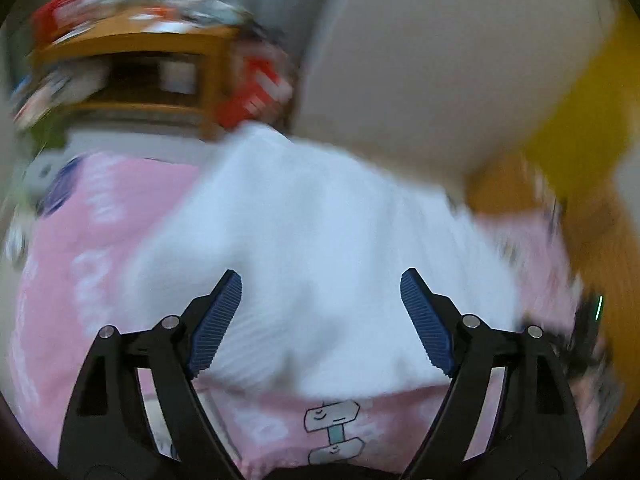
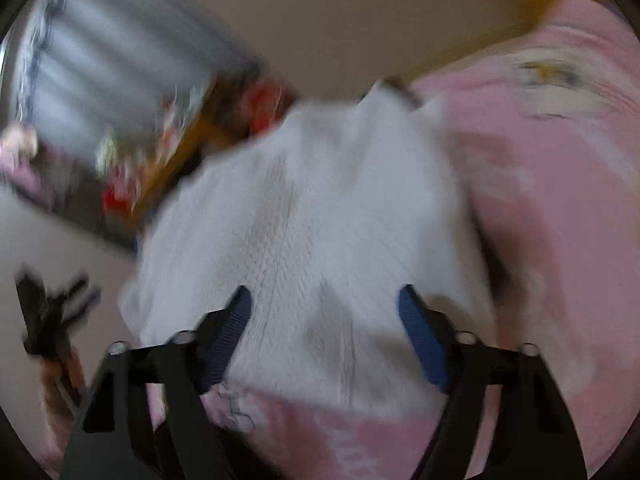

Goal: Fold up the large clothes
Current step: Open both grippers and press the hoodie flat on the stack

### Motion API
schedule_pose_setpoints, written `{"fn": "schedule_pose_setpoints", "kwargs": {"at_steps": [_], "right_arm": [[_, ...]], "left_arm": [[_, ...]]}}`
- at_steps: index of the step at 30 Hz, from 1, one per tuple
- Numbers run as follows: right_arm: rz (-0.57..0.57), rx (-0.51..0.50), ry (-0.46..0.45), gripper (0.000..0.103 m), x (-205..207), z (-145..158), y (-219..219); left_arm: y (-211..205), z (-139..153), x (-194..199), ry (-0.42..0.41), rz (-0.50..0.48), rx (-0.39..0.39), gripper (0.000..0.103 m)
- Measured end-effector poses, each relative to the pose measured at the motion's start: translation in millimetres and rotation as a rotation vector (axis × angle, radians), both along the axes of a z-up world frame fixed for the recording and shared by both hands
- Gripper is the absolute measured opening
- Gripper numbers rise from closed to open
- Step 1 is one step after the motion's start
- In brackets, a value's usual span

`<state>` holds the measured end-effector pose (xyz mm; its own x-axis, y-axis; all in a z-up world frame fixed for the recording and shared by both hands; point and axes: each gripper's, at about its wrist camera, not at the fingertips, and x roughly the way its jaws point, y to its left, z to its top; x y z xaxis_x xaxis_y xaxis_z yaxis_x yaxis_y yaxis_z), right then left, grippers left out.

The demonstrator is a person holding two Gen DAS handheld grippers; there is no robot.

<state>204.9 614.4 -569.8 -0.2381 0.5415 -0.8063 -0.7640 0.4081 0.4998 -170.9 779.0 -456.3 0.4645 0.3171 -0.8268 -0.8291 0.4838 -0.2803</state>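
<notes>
The left gripper (image 1: 321, 280) hangs with jaws spread above a white ribbed garment (image 1: 320, 220) lying on a pink printed sheet (image 1: 80, 280).

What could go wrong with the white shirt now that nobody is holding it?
Both sets of fingers, left gripper and right gripper, stand open above the white garment. It lies bunched and creased on the pink sheet, so the fold may come undone. Its far edge lies close to the bed's edge and might slip off.
</notes>
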Motion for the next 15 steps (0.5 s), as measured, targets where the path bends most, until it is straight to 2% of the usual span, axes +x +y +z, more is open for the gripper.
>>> {"fn": "schedule_pose_setpoints", "kwargs": {"at_steps": [2,3,4,5,6,8,10,12,15], "right_arm": [[0.076,-0.149,-0.132,0.034,-2,-24,44],[0.1,-0.196,-0.15,0.034,1,-37,62],[0.13,-0.234,-0.157,0.031,6,-49,82],[0.151,-0.258,-0.203,0.022,10,-54,98],[0.168,-0.279,-0.248,0.021,17,-56,121],[0.108,-0.321,-0.247,0.012,37,-59,157],[0.088,-0.373,-0.257,0.011,47,-65,183],[0.128,-0.459,-0.312,0.011,40,-66,197],[0.179,-0.55,-0.377,0.013,18,-61,186]], "left_arm": [[17,-44,46,0.122,-0.047,-0.116,0.079],[28,-70,63,0.18,-0.047,-0.179,0.077],[37,-89,74,0.228,-0.025,-0.201,0.077],[40,-96,81,0.246,-0.022,-0.188,0.077],[44,-103,92,0.284,-0.029,-0.156,0.077],[53,-110,106,0.306,-0.011,-0.14,0.077],[64,-114,120,0.323,0.019,-0.159,0.077],[71,-118,129,0.371,0.031,-0.19,0.078],[74,-124,141,0.492,-0.029,-0.235,0.078]]}}
